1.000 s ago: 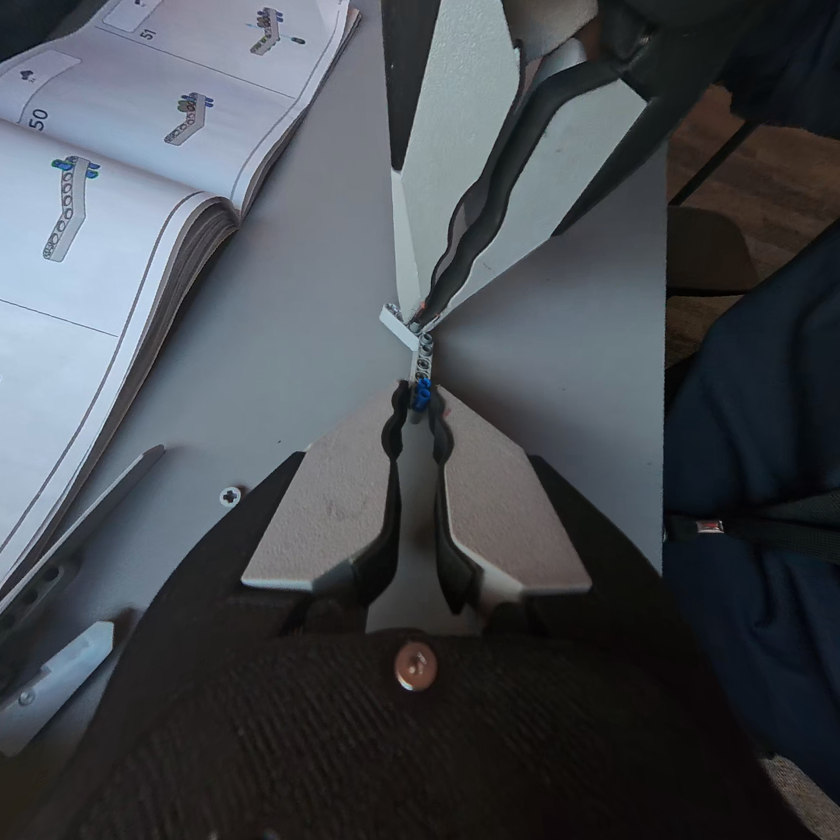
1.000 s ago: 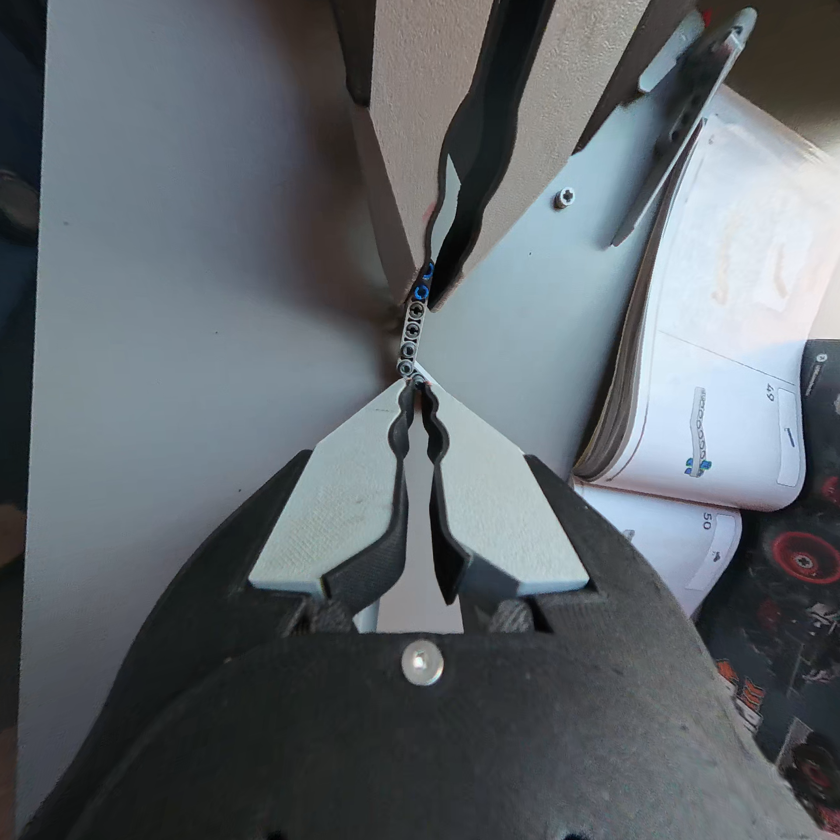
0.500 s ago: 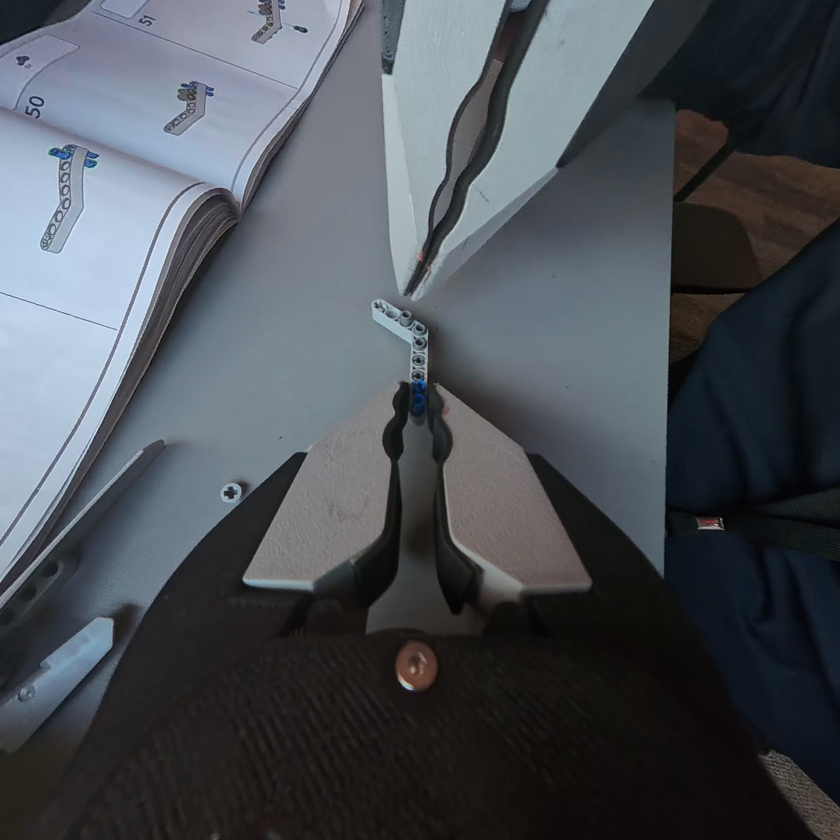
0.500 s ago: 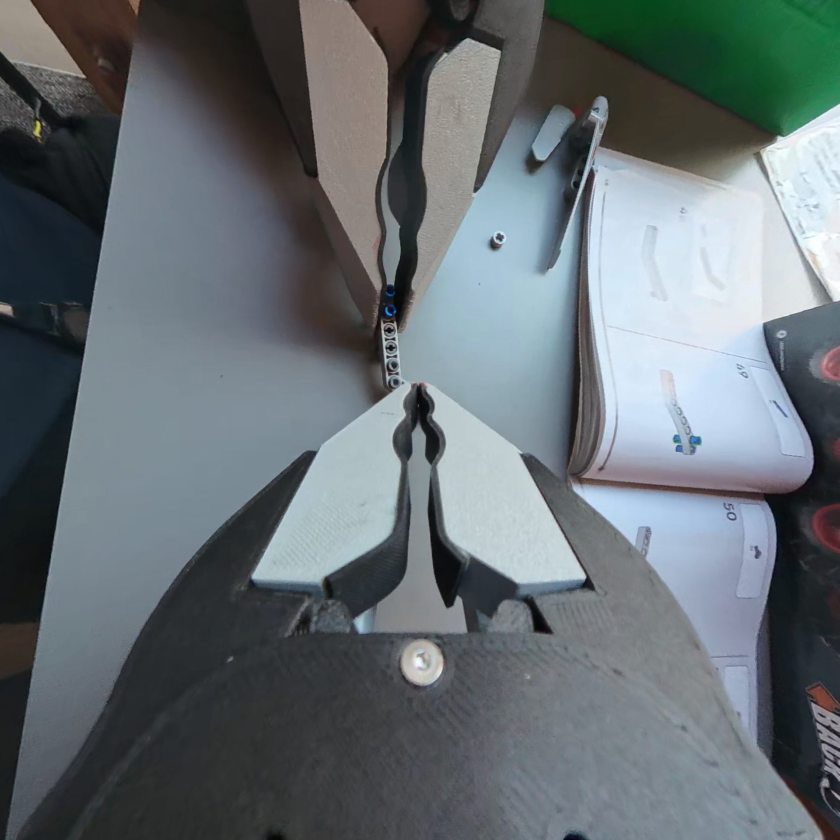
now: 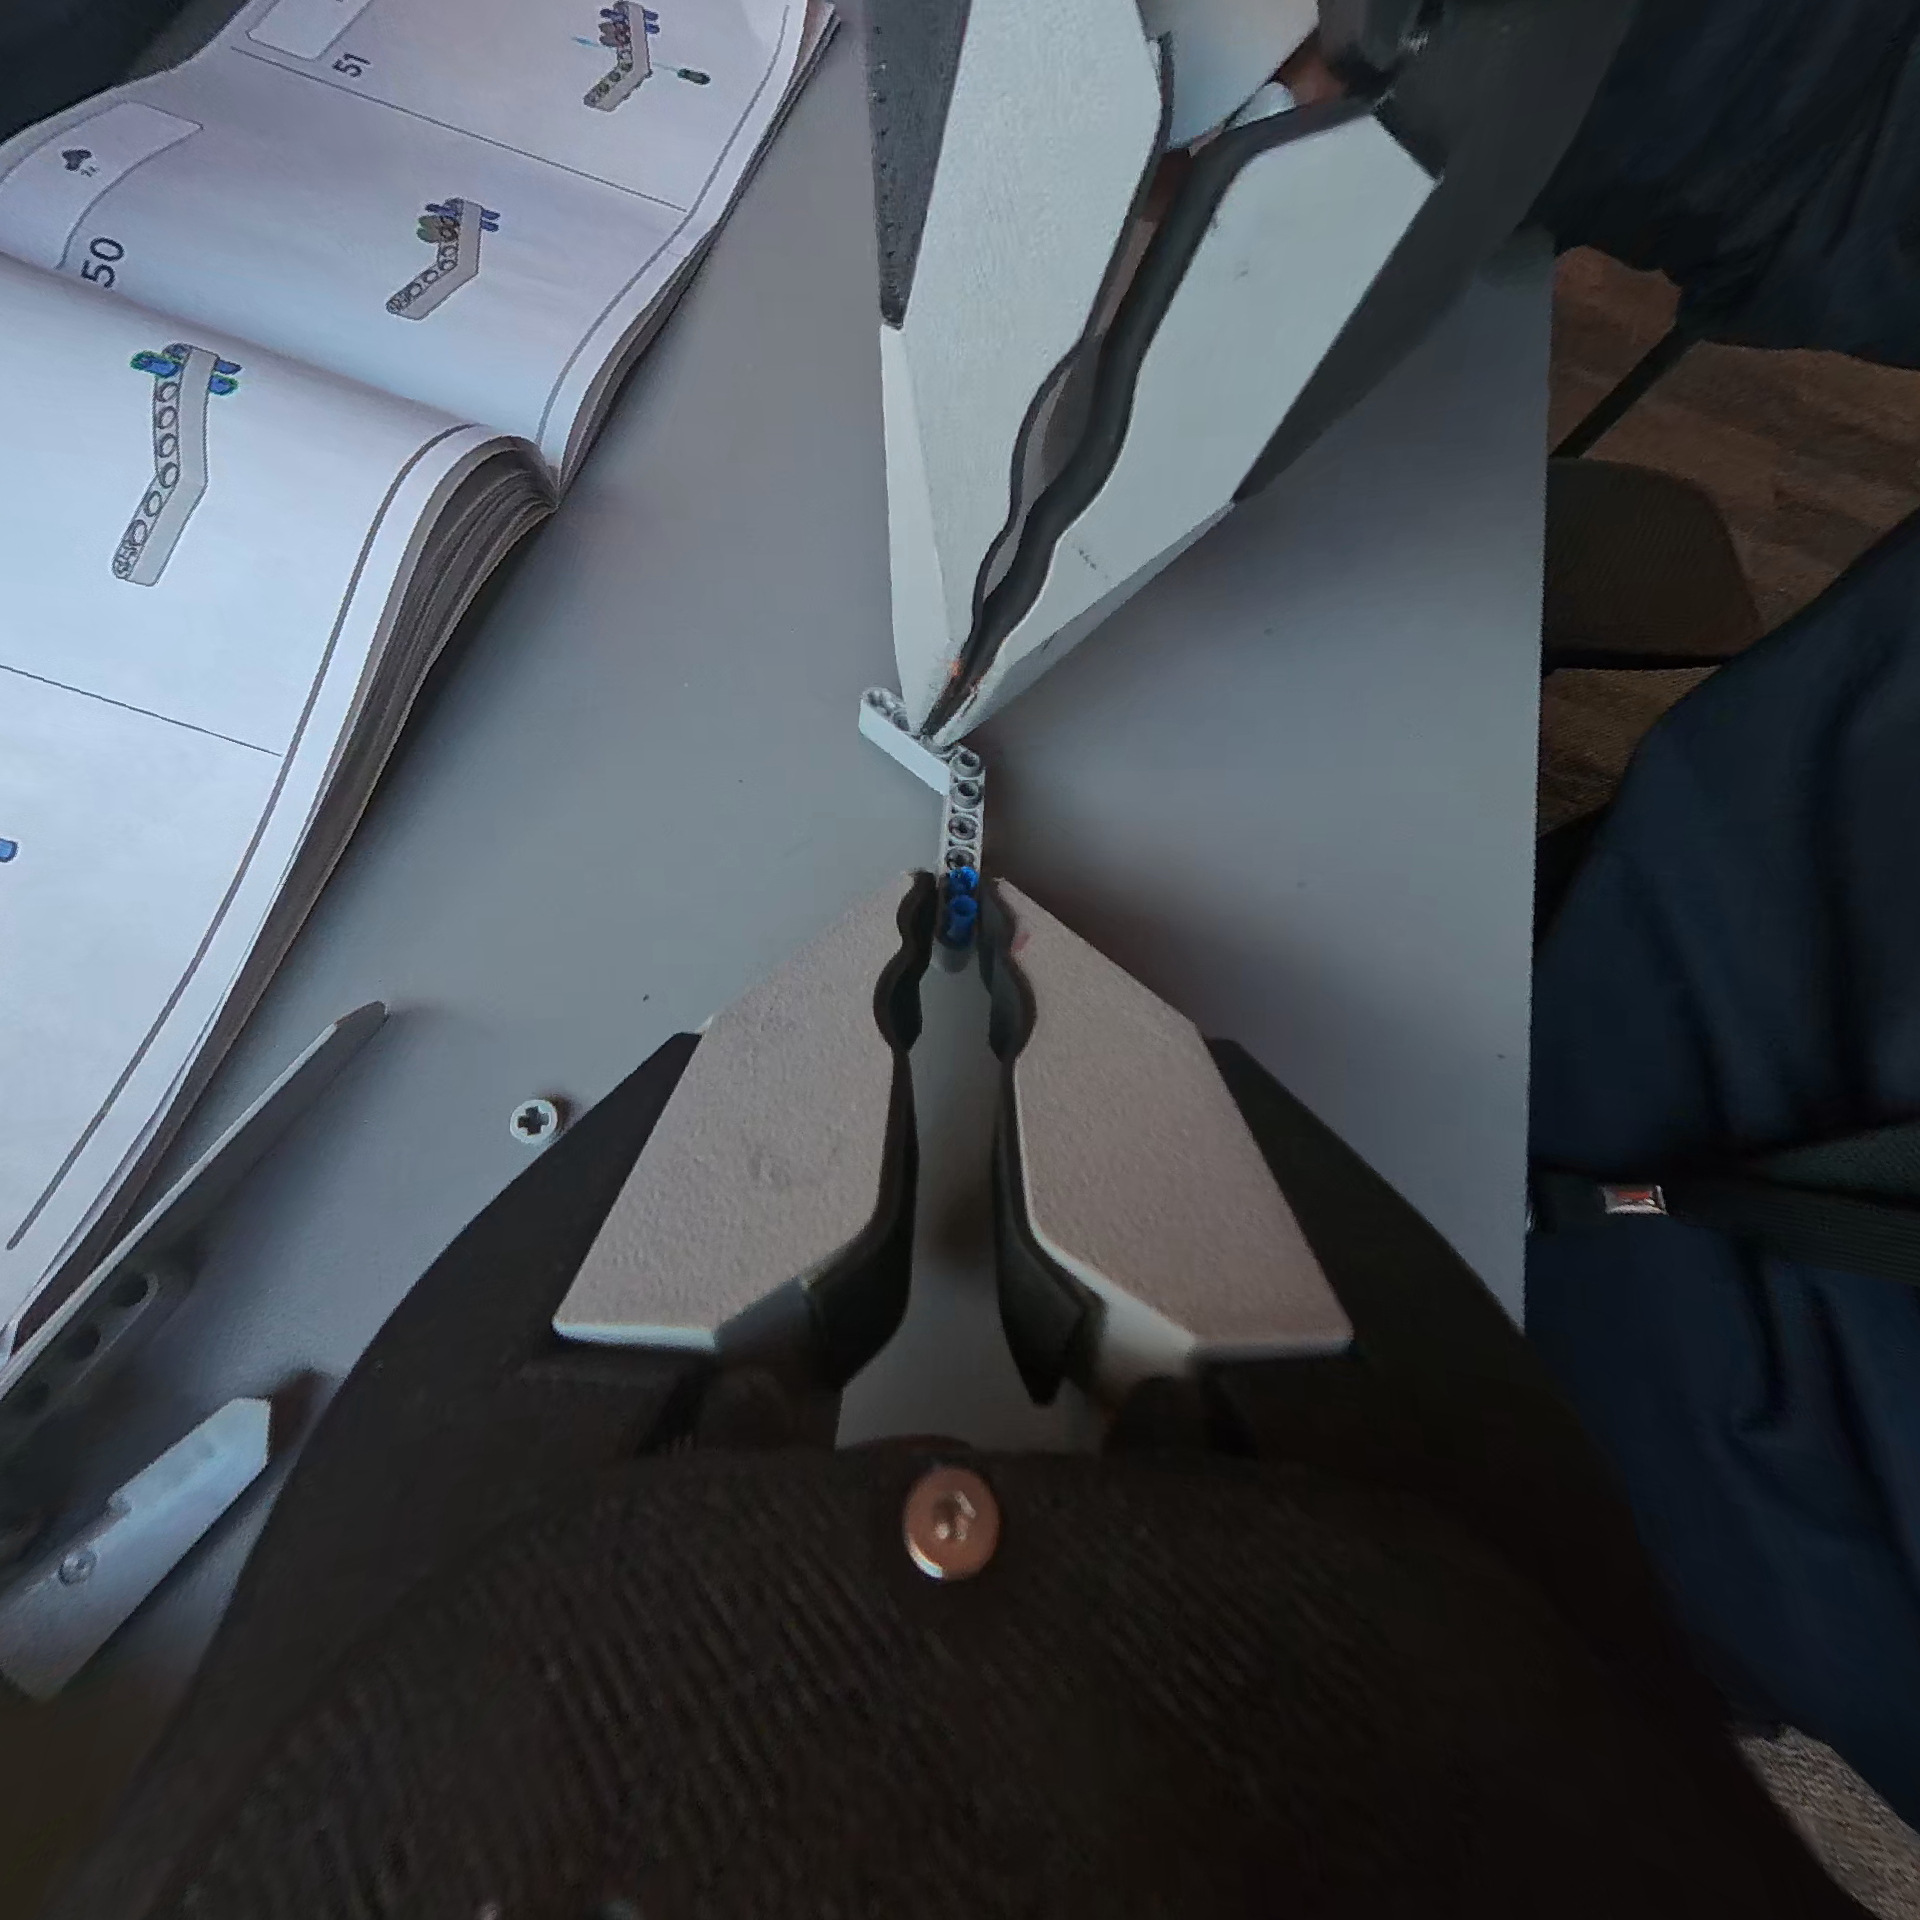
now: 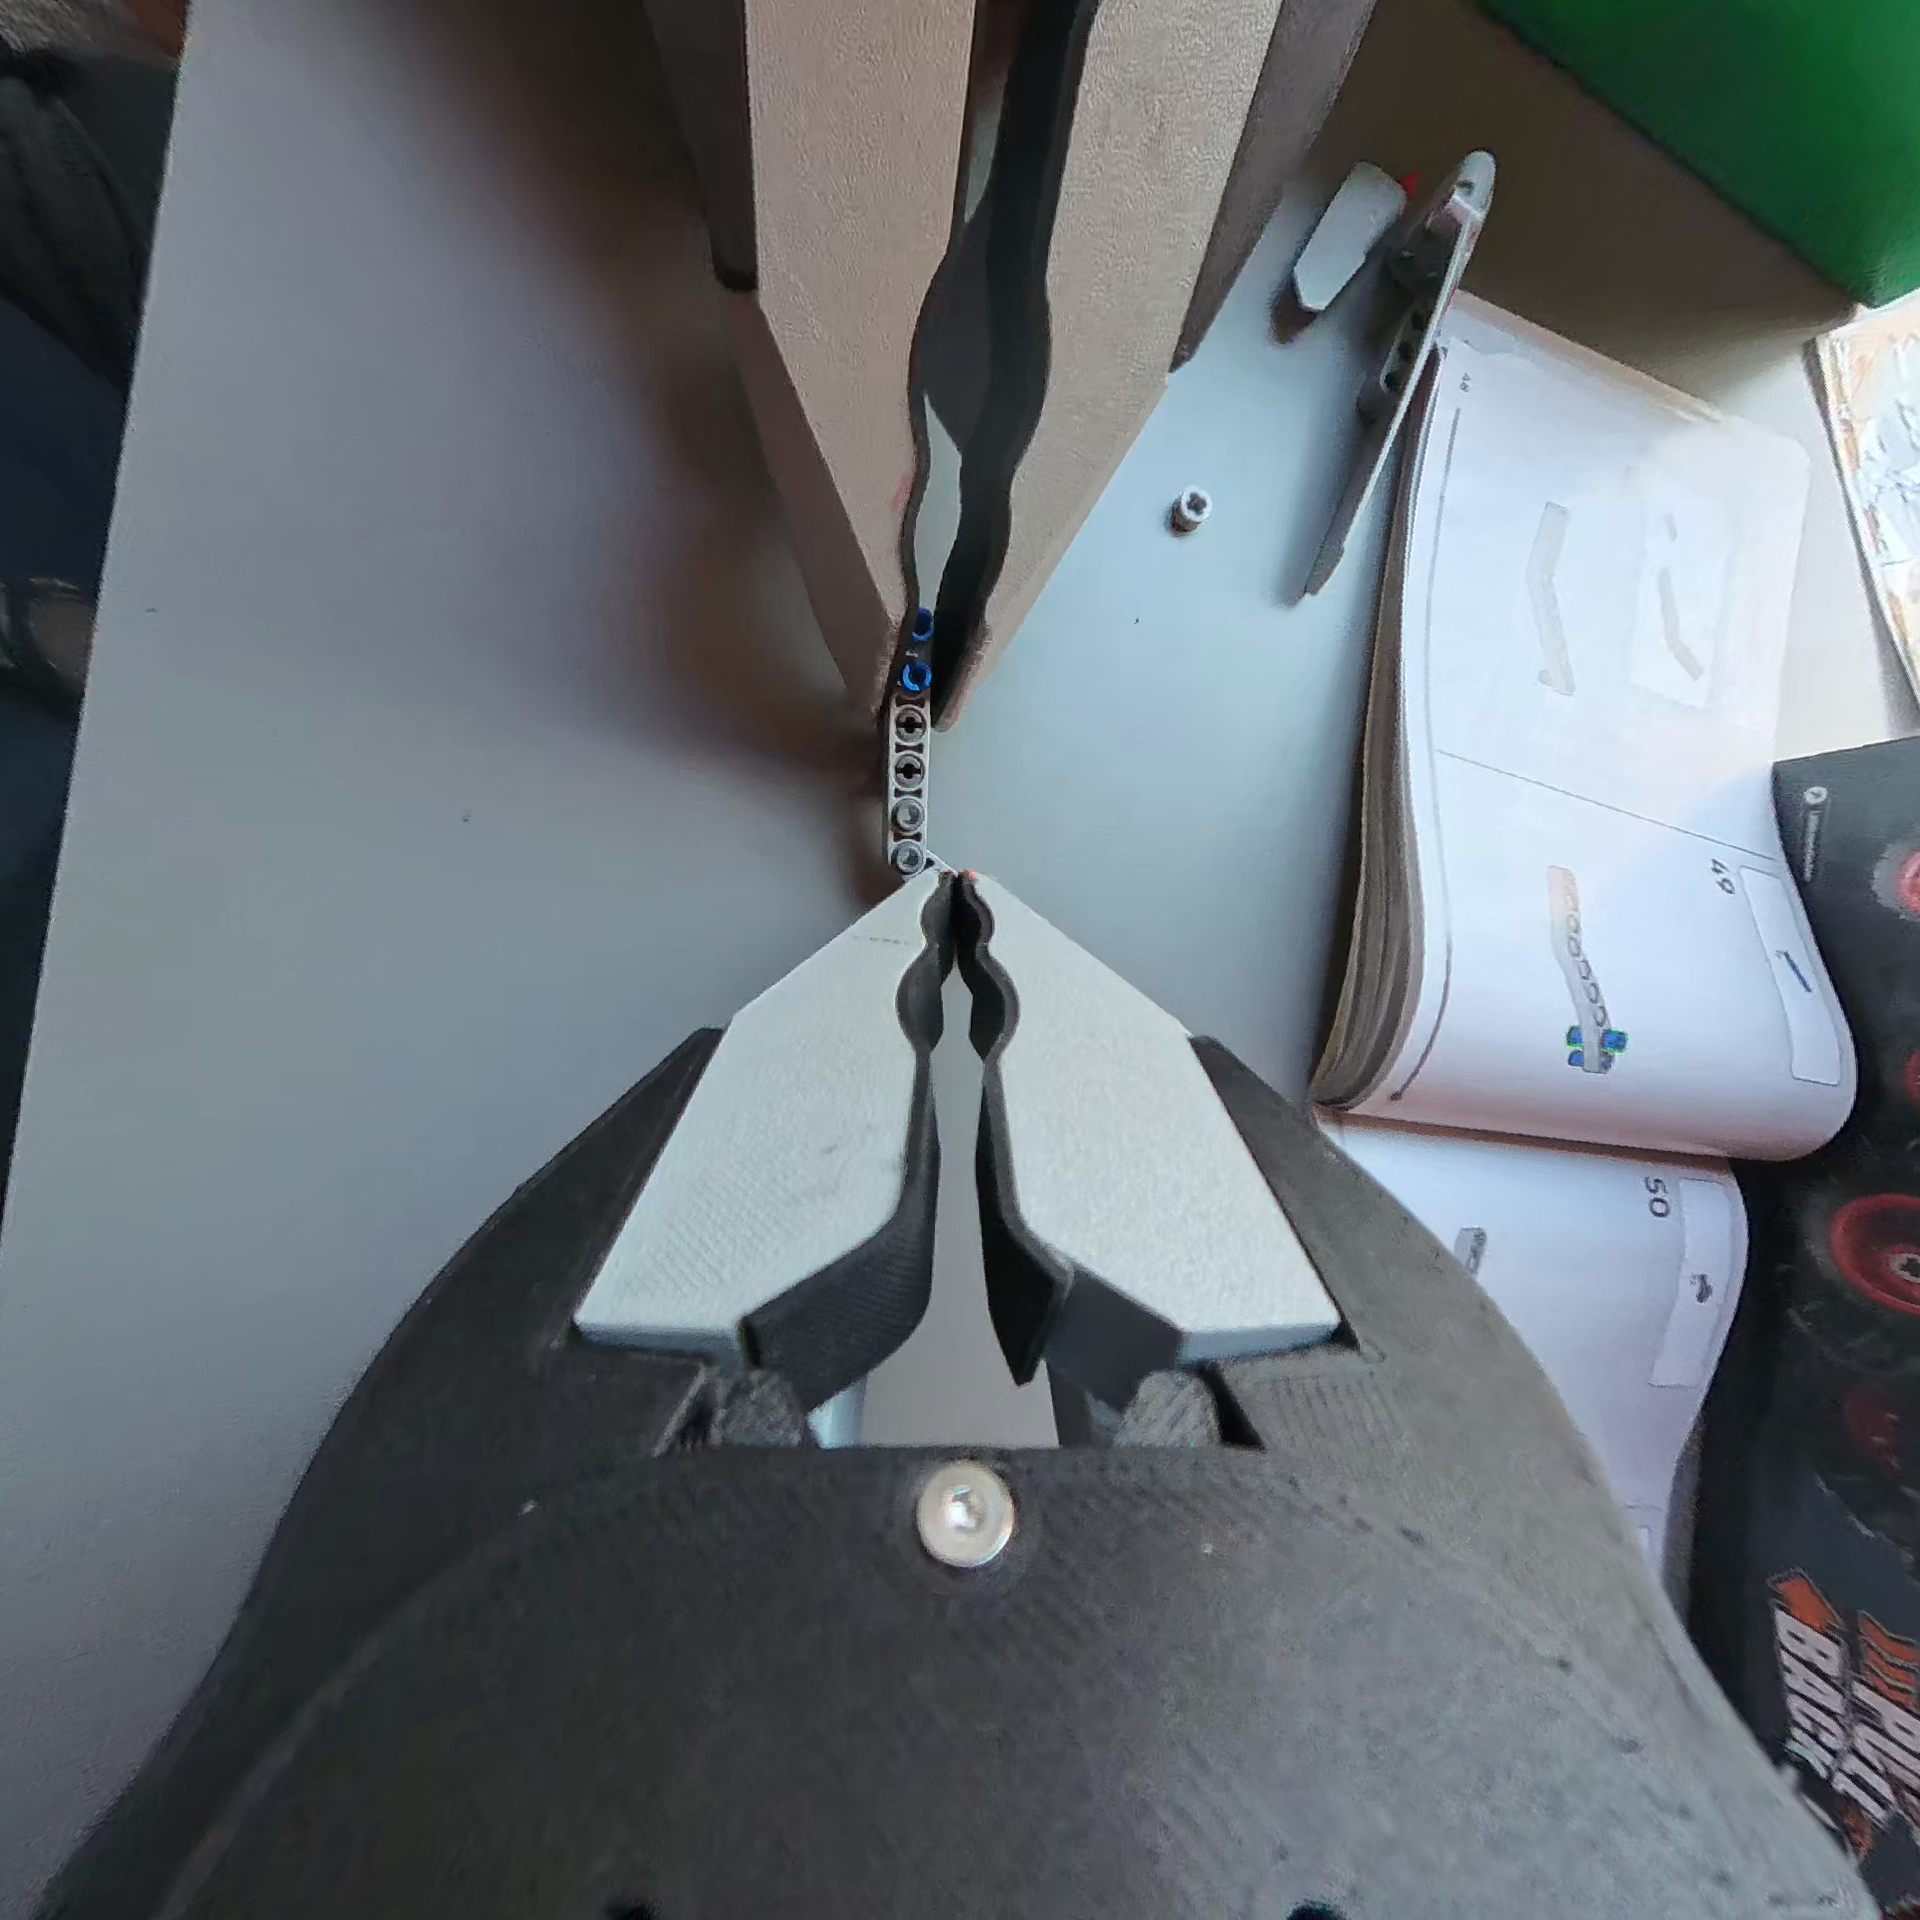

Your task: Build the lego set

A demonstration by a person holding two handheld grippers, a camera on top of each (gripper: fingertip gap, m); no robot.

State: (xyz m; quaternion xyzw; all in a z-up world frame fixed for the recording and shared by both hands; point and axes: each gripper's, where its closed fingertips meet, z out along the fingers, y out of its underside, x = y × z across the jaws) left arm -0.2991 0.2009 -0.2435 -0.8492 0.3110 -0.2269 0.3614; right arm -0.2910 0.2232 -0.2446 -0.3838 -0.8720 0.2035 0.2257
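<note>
A grey bent beam (image 5: 964,821) with two blue pins (image 5: 961,899) at one end is held just above the grey table (image 5: 623,779). My left gripper (image 5: 951,904) is shut on the pinned end. My right gripper (image 5: 940,722) comes in from the far side with its jaws nearly closed, and its tips touch the beam's short bent arm. In the right wrist view my right gripper (image 6: 956,883) meets the beam (image 6: 909,790) at its near end, and the left gripper (image 6: 925,665) clamps the blue pins (image 6: 916,677). Whether the right tips pinch anything is hidden.
An open instruction booklet (image 5: 260,520) lies to the left; it also shows in the right wrist view (image 6: 1610,831). A small grey round piece (image 5: 535,1120) and long grey and dark parts (image 6: 1403,312) lie beside it. A green box (image 6: 1714,125) and a printed black box (image 6: 1849,1143) sit beyond. The table edge (image 5: 1538,831) is close, with a person's dark clothing (image 5: 1714,935) past it. Only a small space, under 4 cm, lies between the two pairs of fingers. The left tips stand about 8 cm off the small grey round piece (image 5: 535,1120). It is also in sight in the right wrist view (image 6: 1190,514).
One second ago the right gripper's tips were at the beam's bent end. Half a second ago they had drawn back off it. Now they touch it again. The left gripper kept hold.
</note>
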